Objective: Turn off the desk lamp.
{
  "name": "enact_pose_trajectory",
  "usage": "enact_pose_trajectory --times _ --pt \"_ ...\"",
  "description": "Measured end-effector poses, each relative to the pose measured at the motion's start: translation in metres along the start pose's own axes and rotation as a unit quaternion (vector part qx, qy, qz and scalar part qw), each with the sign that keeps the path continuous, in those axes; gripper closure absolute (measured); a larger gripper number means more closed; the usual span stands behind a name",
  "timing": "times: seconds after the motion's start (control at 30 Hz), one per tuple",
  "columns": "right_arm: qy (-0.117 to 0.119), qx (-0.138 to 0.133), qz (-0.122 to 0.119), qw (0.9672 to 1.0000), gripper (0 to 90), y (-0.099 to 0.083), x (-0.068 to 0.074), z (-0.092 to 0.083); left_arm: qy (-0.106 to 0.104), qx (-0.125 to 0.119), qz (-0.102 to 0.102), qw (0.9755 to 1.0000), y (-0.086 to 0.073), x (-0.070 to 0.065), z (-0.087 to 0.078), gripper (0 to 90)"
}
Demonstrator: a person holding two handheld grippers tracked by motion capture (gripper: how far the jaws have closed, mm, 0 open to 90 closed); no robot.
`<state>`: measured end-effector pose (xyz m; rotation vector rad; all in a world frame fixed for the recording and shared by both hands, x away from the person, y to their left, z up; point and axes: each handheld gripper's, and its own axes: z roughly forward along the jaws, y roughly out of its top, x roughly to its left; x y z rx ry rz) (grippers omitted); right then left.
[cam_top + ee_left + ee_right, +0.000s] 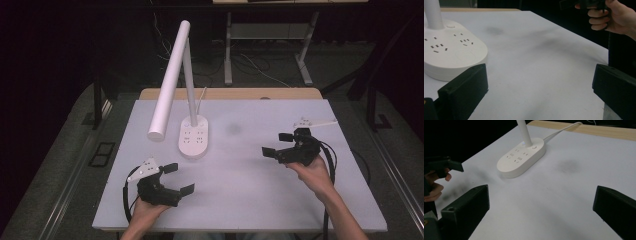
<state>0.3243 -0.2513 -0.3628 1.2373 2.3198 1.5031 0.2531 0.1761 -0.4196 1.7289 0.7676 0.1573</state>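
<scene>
A white desk lamp stands at the back left of the white table (250, 175). Its oval base (193, 136) carries power sockets, and its long tube head (170, 80) leans out to the front left. My left gripper (179, 178) is near the front left edge, open, with nothing between its jaws; the lamp base (451, 55) lies just ahead to its left. My right gripper (277, 143) hovers at the right side, open and holding nothing, pointing left toward the lamp base (521, 160).
The lamp's white cable (560, 130) runs off the table's wooden back edge (230, 93). A faint grey smudge (233, 129) marks the tabletop right of the base. Table legs and cables (265, 60) sit on the floor behind.
</scene>
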Motion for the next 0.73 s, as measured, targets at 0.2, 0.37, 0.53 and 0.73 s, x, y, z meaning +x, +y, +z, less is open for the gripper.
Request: enact_pose_trajectory --times 0.2,0.37,0.53,0.73 --pt "-0.013 0.002 0.005 0.9999 0.6 -0.023 -0.001 -0.014 0.002 0.001 0.003 1.0 0.0 0.0 -0.001 0.0" --pt "-0.026 0.002 0.011 0.9996 0.6 -0.045 -0.002 -0.025 0.003 0.002 0.004 1.0 0.0 0.0 -0.001 0.0" --pt "-0.034 -0.008 0.026 0.9991 0.6 -0.067 0.0 -0.033 0.003 0.002 0.004 1.0 0.0 0.0 -0.001 0.0" --pt "-0.043 -0.003 0.026 0.9987 0.6 -0.085 0.003 -0.039 0.003 0.004 0.003 1.0 0.0 0.0 0.0 0.0"
